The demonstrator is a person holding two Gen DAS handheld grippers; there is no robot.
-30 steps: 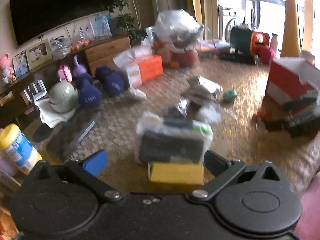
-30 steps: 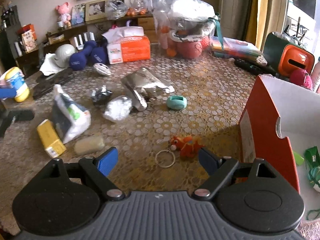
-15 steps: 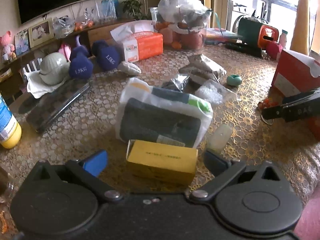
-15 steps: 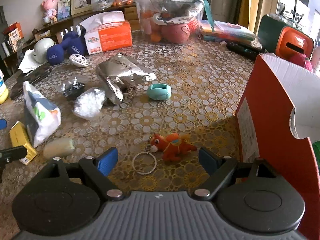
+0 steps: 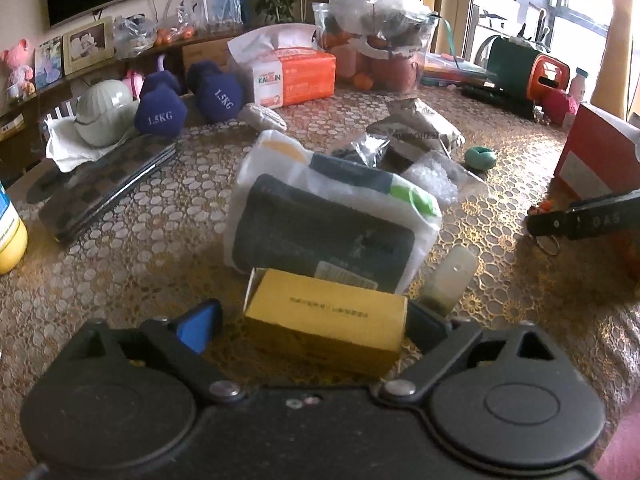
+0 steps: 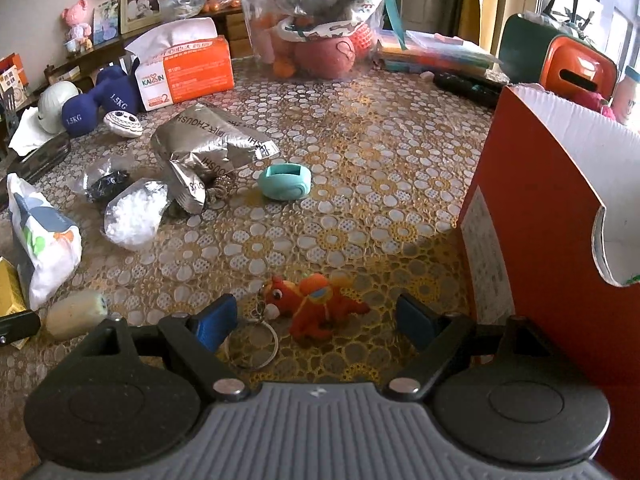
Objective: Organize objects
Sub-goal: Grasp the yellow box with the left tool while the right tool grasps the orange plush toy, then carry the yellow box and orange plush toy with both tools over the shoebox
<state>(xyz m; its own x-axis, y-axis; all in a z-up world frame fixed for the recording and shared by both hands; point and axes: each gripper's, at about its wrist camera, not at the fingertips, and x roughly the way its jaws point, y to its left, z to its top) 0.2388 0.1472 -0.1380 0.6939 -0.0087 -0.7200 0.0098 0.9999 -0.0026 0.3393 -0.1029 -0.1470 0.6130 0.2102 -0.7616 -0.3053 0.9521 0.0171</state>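
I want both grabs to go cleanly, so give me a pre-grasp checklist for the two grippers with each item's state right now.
1. Yellow box sits between the fingers of the left gripper, whose jaws have just been closing: ok.
2. Left pads pressing the box: not ok; a gap shows at the blue pad, and contact on the other side cannot be told.
3. White pouch leaning close behind the box could get nudged: not ok.
4. Orange plush keychain lies between the open fingers of the right gripper: ok.
5. Key ring lies by the blue pad and may snag: cannot tell.
6. Red box open on top: ok.
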